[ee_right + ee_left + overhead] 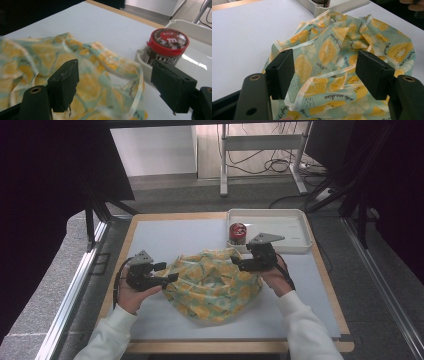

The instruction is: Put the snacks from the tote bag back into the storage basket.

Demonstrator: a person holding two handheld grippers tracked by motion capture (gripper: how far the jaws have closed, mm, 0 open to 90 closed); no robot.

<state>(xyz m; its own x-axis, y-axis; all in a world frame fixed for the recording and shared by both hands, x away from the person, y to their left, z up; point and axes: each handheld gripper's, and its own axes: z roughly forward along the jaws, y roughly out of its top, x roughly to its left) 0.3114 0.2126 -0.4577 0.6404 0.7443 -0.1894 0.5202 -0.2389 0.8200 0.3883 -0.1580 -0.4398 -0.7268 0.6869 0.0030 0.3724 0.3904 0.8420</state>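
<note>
A crumpled cloth bag (212, 282) printed with yellow lemon slices on pale green lies in the middle of the white table mat. My left gripper (166, 272) sits at the bag's left edge. In the left gripper view its jaws (324, 72) stand open with the bag (332, 32) and a pale hem strip lying between them, not pinched. My right gripper (239, 263) hovers at the bag's far right corner, open, with nothing between its pads (113, 85); the bag (32, 57) lies below and to the left. A dark jar with a red lid (167, 42) stands just beyond.
The red-lidded jar (237, 232) stands in the near left corner of a white tray (295, 220) at the back right of the table. The mat (165, 237) is bare behind the bag. Floor, cables and a stand's legs lie beyond the table.
</note>
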